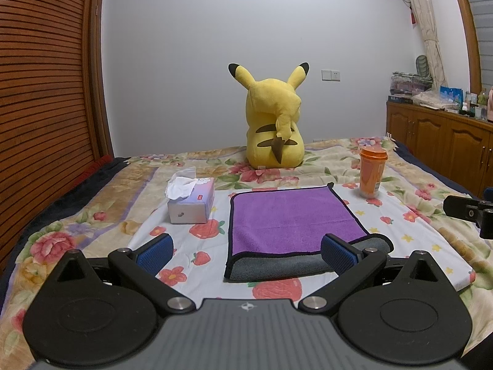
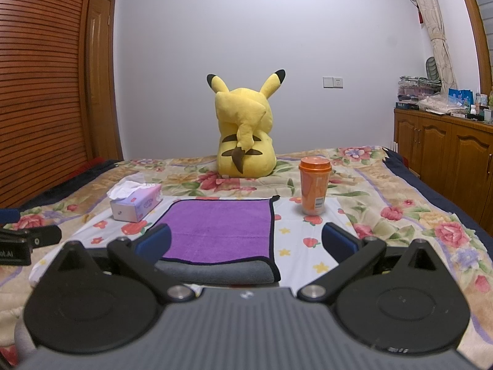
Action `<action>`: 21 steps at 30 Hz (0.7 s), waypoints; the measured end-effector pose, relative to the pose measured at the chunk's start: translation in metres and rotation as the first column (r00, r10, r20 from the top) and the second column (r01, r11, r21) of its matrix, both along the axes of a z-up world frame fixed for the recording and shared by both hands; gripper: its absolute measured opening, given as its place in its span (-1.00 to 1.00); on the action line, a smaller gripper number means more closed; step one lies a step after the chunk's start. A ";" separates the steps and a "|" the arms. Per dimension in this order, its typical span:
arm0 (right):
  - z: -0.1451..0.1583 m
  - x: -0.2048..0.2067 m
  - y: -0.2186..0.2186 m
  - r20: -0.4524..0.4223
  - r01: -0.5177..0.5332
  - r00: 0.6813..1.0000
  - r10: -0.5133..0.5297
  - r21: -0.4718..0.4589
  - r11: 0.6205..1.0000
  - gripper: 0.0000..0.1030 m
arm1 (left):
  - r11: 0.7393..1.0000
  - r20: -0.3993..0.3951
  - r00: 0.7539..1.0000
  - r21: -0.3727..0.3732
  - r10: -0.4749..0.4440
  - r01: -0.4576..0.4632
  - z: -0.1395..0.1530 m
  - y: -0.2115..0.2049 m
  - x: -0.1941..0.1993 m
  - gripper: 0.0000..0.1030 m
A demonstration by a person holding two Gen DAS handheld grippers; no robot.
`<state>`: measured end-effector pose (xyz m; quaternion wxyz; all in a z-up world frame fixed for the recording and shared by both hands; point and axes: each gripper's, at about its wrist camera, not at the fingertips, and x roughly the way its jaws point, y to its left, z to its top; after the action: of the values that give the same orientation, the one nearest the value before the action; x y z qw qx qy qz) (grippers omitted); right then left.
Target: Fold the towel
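Observation:
A purple towel (image 1: pixel 286 219) with black trim lies flat on a white fruit-print cloth (image 1: pixel 191 246) on the bed. Its near edge is folded back and shows a grey underside (image 1: pixel 277 266). It also shows in the right wrist view (image 2: pixel 218 229). My left gripper (image 1: pixel 246 254) is open and empty, just short of the towel's near edge, toward its left corner. My right gripper (image 2: pixel 246 245) is open and empty, over the towel's near right corner. The right gripper's body shows at the left view's right edge (image 1: pixel 471 212); the left gripper's shows at the right view's left edge (image 2: pixel 27 242).
A tissue box (image 1: pixel 192 203) stands left of the towel. An orange lidded cup (image 1: pixel 371 172) stands to its right. A yellow plush toy (image 1: pixel 274 126) sits behind on the floral bedspread (image 1: pixel 431 185). A wooden wardrobe (image 1: pixel 43 92) is left, a cabinet (image 1: pixel 440 141) right.

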<state>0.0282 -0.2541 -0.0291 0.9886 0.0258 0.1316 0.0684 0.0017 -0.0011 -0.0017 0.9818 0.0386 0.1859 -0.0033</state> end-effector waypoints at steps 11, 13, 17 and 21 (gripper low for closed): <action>0.000 0.002 -0.001 -0.020 0.002 1.000 -0.002 -0.011 1.000 1.00 | 1.000 -0.035 0.999 -0.003 -0.004 0.004 -0.010 0.004 0.002 1.00; -0.001 0.006 0.002 -0.024 0.002 1.000 -0.003 -0.012 1.000 1.00 | 1.000 -0.043 0.999 -0.002 -0.006 0.006 -0.010 0.004 0.003 1.00; -0.005 0.006 0.000 -0.033 0.003 0.999 -0.003 -0.013 1.000 1.00 | 1.000 -0.057 0.998 0.002 -0.008 0.008 -0.009 0.003 0.006 1.00; -0.004 0.009 0.000 -0.042 0.001 0.999 -0.001 -0.012 1.000 1.00 | 1.000 -0.082 0.997 -0.002 -0.014 0.014 -0.012 0.001 0.011 1.00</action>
<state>0.0367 -0.2537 -0.0334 0.9858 0.0213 0.1527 0.0665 0.0128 0.0002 -0.0133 0.9733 0.0390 0.2258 -0.0119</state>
